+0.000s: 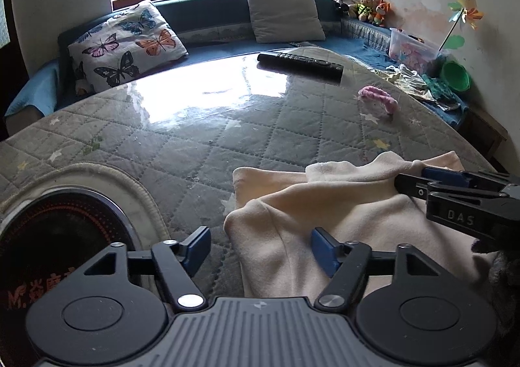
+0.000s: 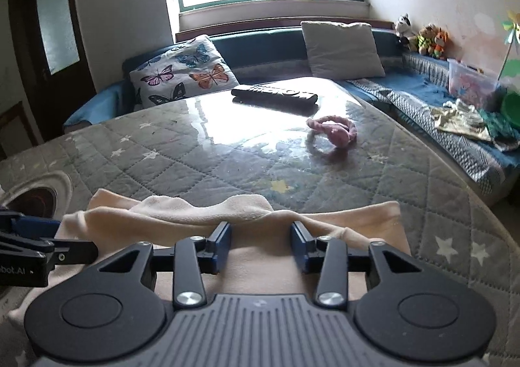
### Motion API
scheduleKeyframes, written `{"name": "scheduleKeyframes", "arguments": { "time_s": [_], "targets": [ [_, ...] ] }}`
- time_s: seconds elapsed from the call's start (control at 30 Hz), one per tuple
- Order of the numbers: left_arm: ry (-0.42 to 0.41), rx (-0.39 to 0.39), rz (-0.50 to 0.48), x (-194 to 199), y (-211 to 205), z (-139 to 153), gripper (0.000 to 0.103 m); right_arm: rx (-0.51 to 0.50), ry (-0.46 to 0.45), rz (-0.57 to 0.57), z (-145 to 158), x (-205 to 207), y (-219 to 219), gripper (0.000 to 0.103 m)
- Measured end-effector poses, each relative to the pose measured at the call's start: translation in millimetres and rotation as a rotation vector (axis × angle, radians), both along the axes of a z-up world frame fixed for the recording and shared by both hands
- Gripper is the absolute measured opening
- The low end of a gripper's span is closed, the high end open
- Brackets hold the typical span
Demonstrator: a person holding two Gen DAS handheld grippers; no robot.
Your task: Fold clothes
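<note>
Entry: fold clothes, early to middle stage by my reading. The cream garment (image 1: 325,221) lies at the near edge of the quilted table top (image 1: 195,146), right of the round cooker plate (image 1: 58,237) set into the surface. Its far edge is rucked up into a soft ridge, with a layer already lying over the lower one, so one fold looks begun but not laid flat. You still have to smooth that ridge, bring the sides in and square the bundle. No finished stack is visible.

Left gripper (image 1: 260,250): jaws wide apart, holding nothing. Its right pad lies over the cloth and its left pad over bare quilt, so the garment's left edge sits between them. Whether the pads touch the fabric, I cannot tell.

Right gripper (image 2: 260,240): jaws apart, moderately wide, low over the middle of the garment just short of the raised ridge. Nothing is pinched; contact is unclear.

Clutter: the remote control (image 2: 274,94) and pink hair band (image 2: 334,133) lie farther off on the table, well apart from the cloth.
</note>
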State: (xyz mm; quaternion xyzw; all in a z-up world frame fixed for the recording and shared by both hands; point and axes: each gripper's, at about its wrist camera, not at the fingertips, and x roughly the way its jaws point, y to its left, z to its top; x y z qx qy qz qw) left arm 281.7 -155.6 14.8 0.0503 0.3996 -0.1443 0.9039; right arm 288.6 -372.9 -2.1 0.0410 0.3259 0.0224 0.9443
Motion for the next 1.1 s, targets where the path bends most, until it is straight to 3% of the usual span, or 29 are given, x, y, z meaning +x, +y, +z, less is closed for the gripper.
{"name": "scheduleKeyframes", "arguments": {
  "time_s": [0.03, 0.1, 0.27, 0.47, 0.83, 0.9, 1.1],
  "targets": [
    [-0.008, 0.009, 0.000, -2, 0, 1, 0.078, 0.001, -0.004, 0.001, 2, -2, 1, 0.042],
    [-0.020, 0.023, -0.003, -7, -1, 3, 0.081, 0.002, -0.012, 0.016, 7, -9, 3, 0.054],
    [-0.048, 0.037, -0.020, -23, -2, 10, 0.088, -0.034, -0.033, 0.041, 19, -34, 12, 0.057],
    [-0.064, 0.035, -0.025, -46, -1, 16, 0.094, -0.049, -0.012, 0.078, 25, -66, 19, 0.073],
    [-0.097, 0.036, -0.022, -87, 9, 24, 0.103, -0.149, -0.022, 0.035, 15, -117, 33, 0.075],
    [-0.106, 0.037, -0.024, -94, 10, 25, 0.103, -0.148, -0.023, 0.034, 16, -124, 35, 0.085],
    [-0.103, 0.031, -0.032, -110, 14, 23, 0.103, -0.108, -0.019, -0.007, 19, -140, 32, 0.089]
  ]
}}
